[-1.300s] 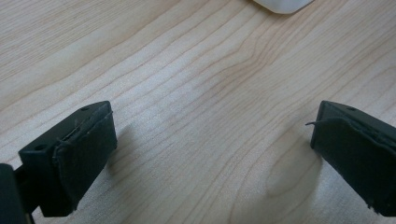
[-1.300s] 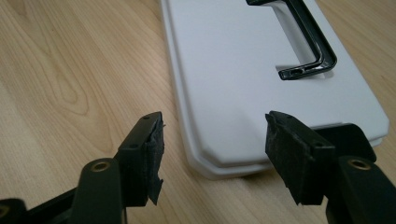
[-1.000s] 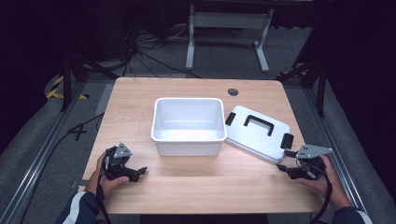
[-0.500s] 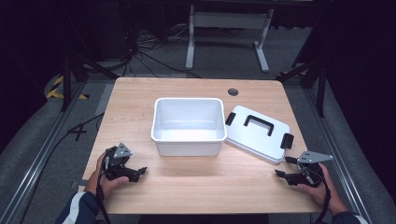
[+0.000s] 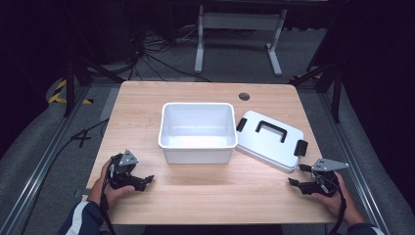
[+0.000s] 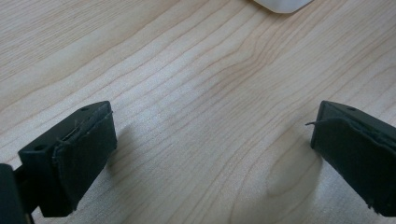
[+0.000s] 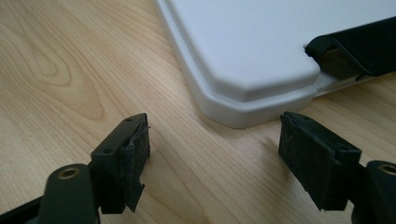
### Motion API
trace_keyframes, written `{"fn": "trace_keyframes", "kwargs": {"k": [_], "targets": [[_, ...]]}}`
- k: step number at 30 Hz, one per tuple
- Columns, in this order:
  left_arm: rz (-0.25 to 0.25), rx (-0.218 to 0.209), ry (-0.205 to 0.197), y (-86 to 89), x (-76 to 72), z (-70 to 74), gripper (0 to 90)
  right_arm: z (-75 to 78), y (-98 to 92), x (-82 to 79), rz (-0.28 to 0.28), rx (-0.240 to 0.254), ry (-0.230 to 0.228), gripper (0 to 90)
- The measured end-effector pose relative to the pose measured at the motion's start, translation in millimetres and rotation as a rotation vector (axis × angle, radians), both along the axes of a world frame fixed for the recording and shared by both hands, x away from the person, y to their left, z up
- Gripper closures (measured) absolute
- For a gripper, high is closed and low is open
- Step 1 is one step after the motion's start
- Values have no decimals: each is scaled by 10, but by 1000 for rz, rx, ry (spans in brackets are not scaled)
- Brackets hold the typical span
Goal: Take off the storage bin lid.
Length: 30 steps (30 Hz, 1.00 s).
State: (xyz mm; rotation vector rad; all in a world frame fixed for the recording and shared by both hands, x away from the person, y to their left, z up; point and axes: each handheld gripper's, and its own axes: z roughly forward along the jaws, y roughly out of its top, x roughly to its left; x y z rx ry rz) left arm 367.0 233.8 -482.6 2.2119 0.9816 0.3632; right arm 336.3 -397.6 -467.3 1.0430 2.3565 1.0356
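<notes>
An empty white bin (image 5: pixel 195 105) stands upright at the middle of the wooden table (image 5: pixel 220 196). Its white lid (image 5: pixel 264 144), with a black handle (image 5: pixel 270 129) and black end latches, lies flat just right of it. My left gripper (image 5: pixel 146 181) rests near the front left edge, open over bare wood (image 6: pixel 212 126), with a bin corner (image 6: pixel 282 4) far ahead. My right gripper (image 5: pixel 296 175) sits near the front right edge, pointing at the lid's near corner (image 7: pixel 243 46). Its jaws have just been opening and stand open (image 7: pixel 215 133) with nothing between them.
A round cable hole (image 5: pixel 244 96) lies in the table's far edge. Beyond the table are a metal stand (image 5: pixel 237 22) and cables on the dark floor. Bare wood lies between the two grippers along the front.
My right gripper has sunk and drawn back a little from the lid's latch toward the front edge. The left gripper, bin and lid have stayed put.
</notes>
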Motion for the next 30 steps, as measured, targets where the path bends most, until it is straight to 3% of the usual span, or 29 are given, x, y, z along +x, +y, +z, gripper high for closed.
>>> {"fn": "trace_keyframes", "kwargs": {"k": [25, 30], "targets": [[-2, -3, 0, -2, 7, -1, 5, 2, 2, 8, -9, -3, 5, 227], [20, -4, 1, -8, -14, -2, 5, -1, 4, 11, -15, -3, 4, 213]]}}
